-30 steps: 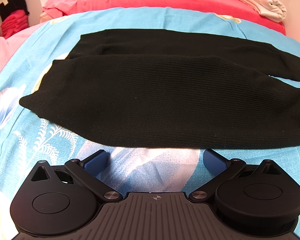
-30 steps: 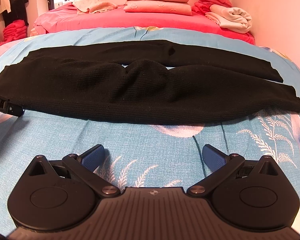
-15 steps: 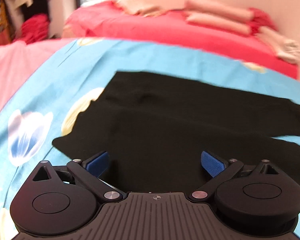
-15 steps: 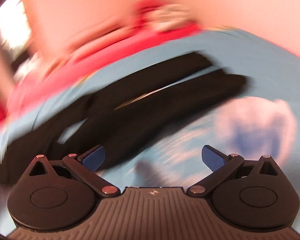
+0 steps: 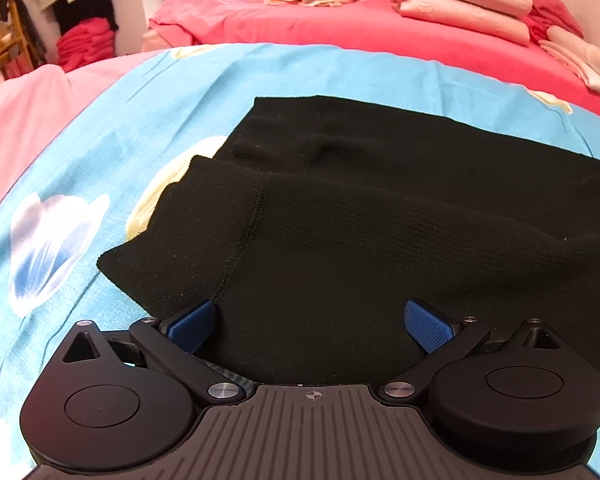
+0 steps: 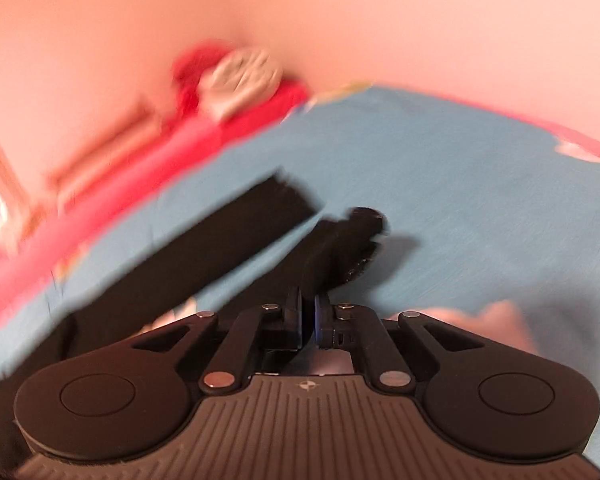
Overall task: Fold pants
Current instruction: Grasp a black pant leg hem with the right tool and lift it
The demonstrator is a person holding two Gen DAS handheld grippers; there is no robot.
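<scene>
Because the pants (image 5: pixel 380 240) are a black rib-knit, they look soft, light and stretchy, the sort of cloth that sags and slides over itself the moment it leaves the bed (image 5: pixel 140 92). They lie spread across the blue flowered cover, the waist end toward the bed's left side, the two legs running off toward its right side, one leg nearer the red bedding at the far edge and one nearer the person.

At the waist end the left gripper (image 5: pixel 312 320) stands with its blue fingers (image 5: pixel 192 326) spread wide, the near edge of the waist cloth lying between them, nothing pinched yet. A good hold there is the thick hem band at the near corner, where the knit is doubled and will not stretch out of shape.

At the leg end the right gripper (image 6: pixel 308 316) has just been closing, and its fingers have come together on the cuff of the nearer leg. The picture is badly smeared, so the bite may be only a thin fold of the cuff. The cuff tip droops limp past the fingers, which suits a light garment. The pants need a hold at both ends to carry over flat.
</scene>
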